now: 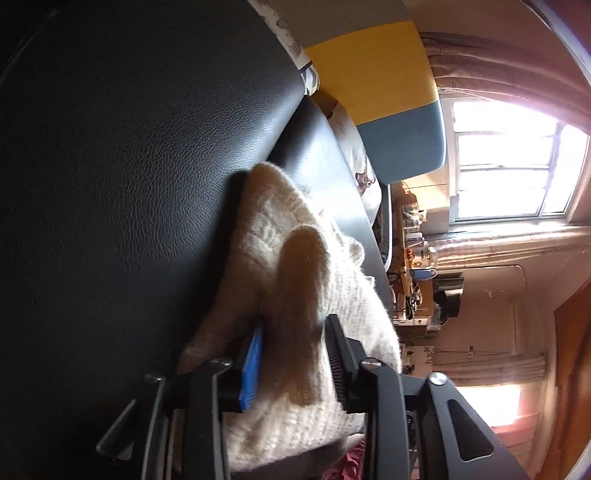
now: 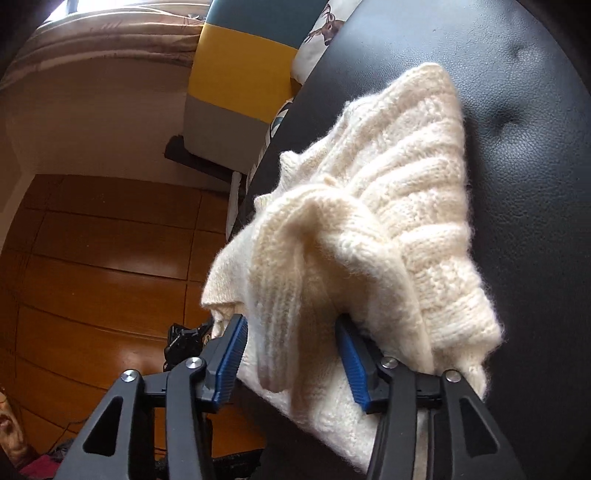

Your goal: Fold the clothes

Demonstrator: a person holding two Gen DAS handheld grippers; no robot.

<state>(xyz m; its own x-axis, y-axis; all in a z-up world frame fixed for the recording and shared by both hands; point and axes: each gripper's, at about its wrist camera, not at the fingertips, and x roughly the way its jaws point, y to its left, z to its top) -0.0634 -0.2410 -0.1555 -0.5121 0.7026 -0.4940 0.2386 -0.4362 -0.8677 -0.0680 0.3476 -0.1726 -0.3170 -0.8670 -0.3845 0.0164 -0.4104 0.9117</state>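
A black leather surface (image 1: 129, 184) with a pebbled grain fills much of both views; the right wrist view shows a tufted dimple (image 2: 515, 53) in it. Beyond its edge stands a cushion (image 1: 373, 77) banded in grey, yellow and teal, with a white printed pillow (image 2: 321, 33) just beside it. A window (image 1: 513, 162) with pale frames glares with daylight, and a beige curtain (image 1: 491, 55) hangs along it. A cluttered wooden table (image 1: 410, 266) carries jars and small items, too small to tell apart. The walls are cream, and the floor (image 2: 103, 266) is glossy orange-brown wooden boards.
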